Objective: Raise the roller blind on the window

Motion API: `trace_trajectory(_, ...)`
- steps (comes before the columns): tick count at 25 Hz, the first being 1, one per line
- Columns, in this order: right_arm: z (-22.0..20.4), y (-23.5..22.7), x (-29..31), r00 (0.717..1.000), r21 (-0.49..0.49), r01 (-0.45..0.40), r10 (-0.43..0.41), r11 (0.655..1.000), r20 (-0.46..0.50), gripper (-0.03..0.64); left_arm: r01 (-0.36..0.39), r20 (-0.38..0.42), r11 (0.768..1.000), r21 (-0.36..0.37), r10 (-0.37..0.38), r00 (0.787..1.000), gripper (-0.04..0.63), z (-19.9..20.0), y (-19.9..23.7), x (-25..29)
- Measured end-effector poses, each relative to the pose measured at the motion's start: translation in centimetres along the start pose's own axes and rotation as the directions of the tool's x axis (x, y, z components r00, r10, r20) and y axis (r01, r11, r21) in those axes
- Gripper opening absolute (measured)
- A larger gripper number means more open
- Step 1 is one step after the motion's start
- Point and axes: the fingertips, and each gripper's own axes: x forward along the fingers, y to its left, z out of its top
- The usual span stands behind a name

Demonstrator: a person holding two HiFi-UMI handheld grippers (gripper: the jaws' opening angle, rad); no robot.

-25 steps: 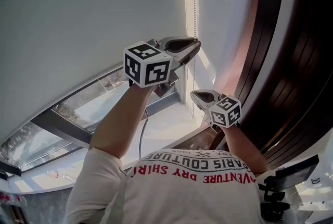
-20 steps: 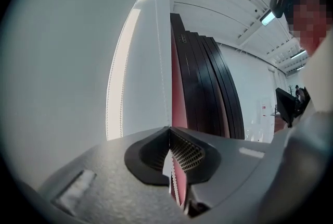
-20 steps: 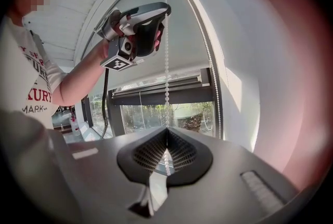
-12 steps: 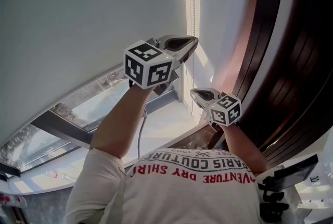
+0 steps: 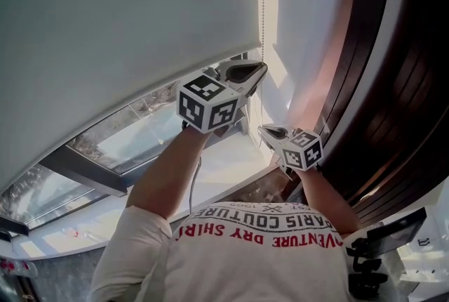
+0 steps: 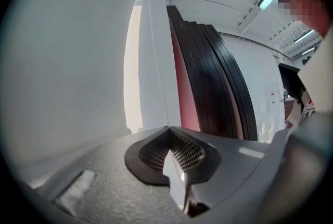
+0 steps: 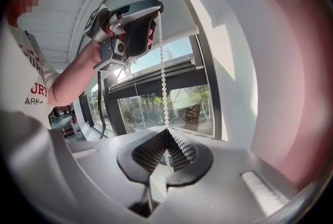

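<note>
The roller blind (image 5: 119, 20) covers the upper left of the window (image 5: 133, 142), leaving a band of glass bare below its bottom edge. The bead chain (image 5: 262, 5) hangs just right of the blind. The left gripper (image 5: 261, 69) has its jaws pressed together on that chain, beside the blind's lower corner. Lower and further right, the right gripper (image 5: 262, 130) pinches the same chain, near dark panelling (image 5: 393, 83).

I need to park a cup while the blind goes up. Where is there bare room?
The sunlit sill looks bare below the window frame, between the left forearm and right tool. Crowded: the right corner, where it and the left tool both clamp the bead chain beside the dark panels.
</note>
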Motion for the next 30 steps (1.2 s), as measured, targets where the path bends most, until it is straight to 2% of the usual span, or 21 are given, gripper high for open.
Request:
trace_trajectory(3,-1.7,0.2,0.5,0.999,0.027,-0.013,0.014,1.0,-0.033,0.006,-0.027,0.004,1.0,-0.006,0.027,1.0,0.005,-1.8,0.0,-0.3)
trace_trajectory(11,-6.1,-0.3,0.8,0.994,0.088,-0.007,0.017,0.996,-0.107,0.006,0.017,-0.011,0.997,-0.078,-0.018,1.0,0.006,-5.9,-1.9,0.1)
trace_trajectory(14,-7.1,-0.2,0.9,0.992,0.095,-0.01,0.022,0.995,-0.128,0.006,0.02,-0.011,0.996,-0.083,-0.021,1.0,0.006,-6.8,-2.4,0.0)
trace_trajectory(20,-11.3,-0.6,0.8,0.973,0.1,0.013,0.011,0.995,-0.233,0.006,0.04,-0.112,0.995,-0.087,-0.05,0.992,0.006,-11.4,-3.7,0.3)
trace_trajectory(23,-13.6,-1.0,0.7,0.961,0.118,0.029,0.005,0.993,-0.277,0.006,0.05,-0.158,0.992,-0.113,-0.068,0.985,0.006,-13.9,-4.3,0.4)
trace_trajectory(27,-15.2,-1.4,0.5,0.953,0.146,0.045,0.002,0.988,-0.304,0.006,0.057,-0.168,0.989,-0.139,-0.08,0.983,0.008,-15.4,-4.9,0.5)
trace_trajectory(30,-15.3,-1.4,0.8,0.95,0.127,0.029,0.012,0.991,-0.313,0.008,0.064,-0.168,0.989,-0.135,-0.087,0.982,0.008,-15.4,-5.0,0.7)
